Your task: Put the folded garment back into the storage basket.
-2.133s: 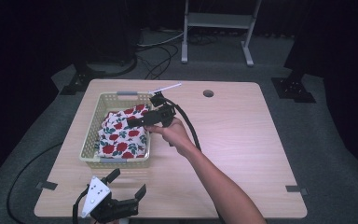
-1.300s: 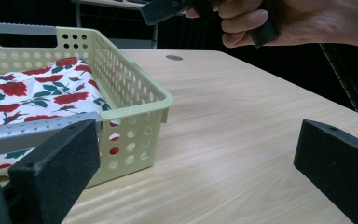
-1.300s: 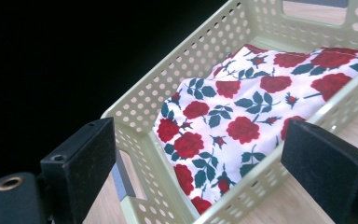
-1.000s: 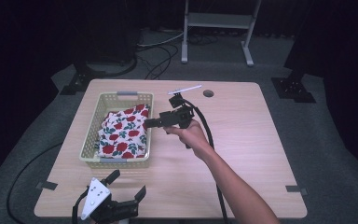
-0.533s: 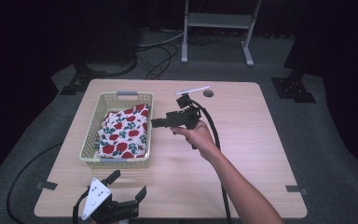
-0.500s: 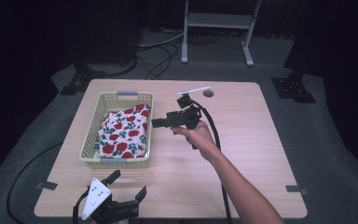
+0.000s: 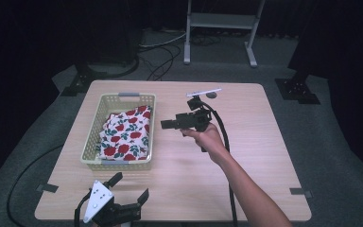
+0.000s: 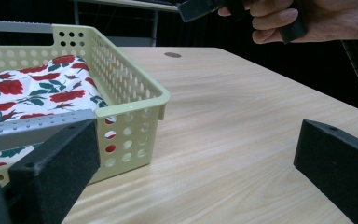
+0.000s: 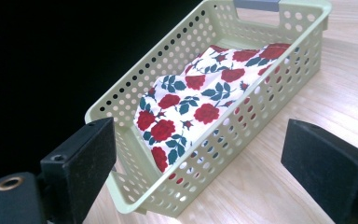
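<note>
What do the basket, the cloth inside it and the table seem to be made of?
Basket: probably plastic, pale yellow-green and smooth, judging by its even moulded rows of holes.
Cloth: looks like a woven fabric, matt, printed with red roses; it lies in soft folds.
Table: a light wood-grain top, perhaps laminate; slightly glossy.

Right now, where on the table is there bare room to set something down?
Bare wood lies right of the pale green perforated plastic basket, across to the light wooden table's right edge. The basket itself is crowded by the rose-printed folded cloth.
</note>
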### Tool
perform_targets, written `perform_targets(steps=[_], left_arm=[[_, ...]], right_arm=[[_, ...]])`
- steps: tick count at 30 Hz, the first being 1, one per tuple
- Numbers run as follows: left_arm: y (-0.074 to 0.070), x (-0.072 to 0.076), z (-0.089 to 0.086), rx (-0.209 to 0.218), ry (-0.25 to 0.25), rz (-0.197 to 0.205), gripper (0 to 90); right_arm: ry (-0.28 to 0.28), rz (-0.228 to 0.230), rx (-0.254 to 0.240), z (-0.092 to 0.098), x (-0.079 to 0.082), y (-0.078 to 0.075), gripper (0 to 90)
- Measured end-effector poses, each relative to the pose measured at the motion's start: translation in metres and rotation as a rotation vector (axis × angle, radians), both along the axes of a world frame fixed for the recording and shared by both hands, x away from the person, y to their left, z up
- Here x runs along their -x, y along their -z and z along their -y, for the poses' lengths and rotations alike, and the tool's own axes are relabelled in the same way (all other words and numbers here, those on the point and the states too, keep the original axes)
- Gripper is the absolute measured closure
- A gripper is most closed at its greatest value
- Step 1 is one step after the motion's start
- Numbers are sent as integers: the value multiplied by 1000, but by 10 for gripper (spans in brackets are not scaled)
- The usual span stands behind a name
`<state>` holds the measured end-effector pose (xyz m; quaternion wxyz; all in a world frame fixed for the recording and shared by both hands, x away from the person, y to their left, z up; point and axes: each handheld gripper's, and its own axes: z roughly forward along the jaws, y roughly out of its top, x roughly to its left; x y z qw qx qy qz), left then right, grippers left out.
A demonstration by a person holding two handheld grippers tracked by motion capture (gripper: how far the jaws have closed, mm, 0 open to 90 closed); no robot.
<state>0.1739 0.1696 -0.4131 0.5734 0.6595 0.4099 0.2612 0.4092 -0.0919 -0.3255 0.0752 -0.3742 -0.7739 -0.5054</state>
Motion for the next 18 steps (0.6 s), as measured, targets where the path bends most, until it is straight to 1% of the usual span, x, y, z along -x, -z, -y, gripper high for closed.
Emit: perform_targets(steps=[18], left_arm=[[0, 0, 1, -2, 3, -3, 0]], right_arm=[[34, 5, 2, 22, 1, -1, 93]])
